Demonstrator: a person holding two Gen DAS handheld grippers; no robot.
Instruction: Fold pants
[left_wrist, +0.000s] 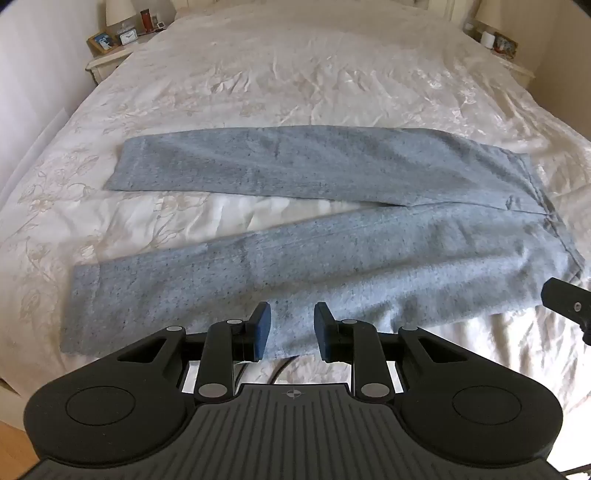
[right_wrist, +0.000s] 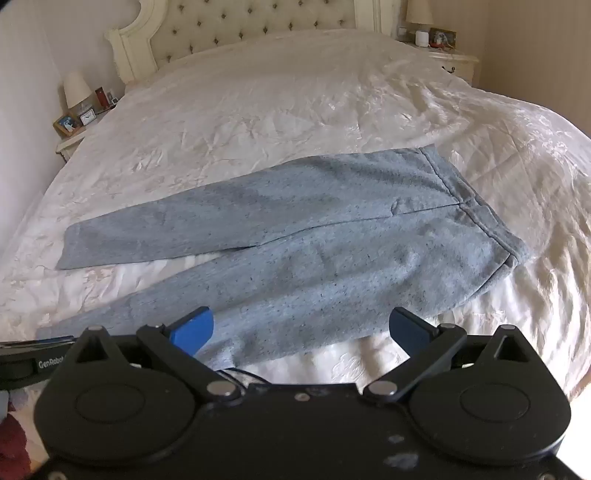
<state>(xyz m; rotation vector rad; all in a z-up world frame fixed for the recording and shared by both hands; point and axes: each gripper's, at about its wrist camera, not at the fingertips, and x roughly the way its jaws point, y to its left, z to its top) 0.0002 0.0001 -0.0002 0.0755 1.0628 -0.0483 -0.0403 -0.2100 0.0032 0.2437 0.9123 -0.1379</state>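
Note:
Grey-blue speckled pants (left_wrist: 332, 251) lie flat on the white bedspread (left_wrist: 258, 74), waistband (left_wrist: 546, 221) to the right and the two legs spread in a narrow V toward the left. My left gripper (left_wrist: 291, 321) hovers over the near leg's lower edge, its blue pads a short gap apart with nothing between them. In the right wrist view the pants (right_wrist: 314, 240) lie the same way, waistband (right_wrist: 476, 206) at right. Above the near edge of the pants by the hip, my right gripper (right_wrist: 301, 325) stands wide open and empty. A part of it shows at the left view's right edge (left_wrist: 565, 302).
A tufted cream headboard (right_wrist: 258, 26) stands at the far end of the bed (right_wrist: 277, 92). Nightstands with lamps, frames and a clock flank it (left_wrist: 110, 48) (right_wrist: 447, 55). A black cable (left_wrist: 280, 369) lies near the bed's front edge. Wood floor (left_wrist: 11, 443) shows at lower left.

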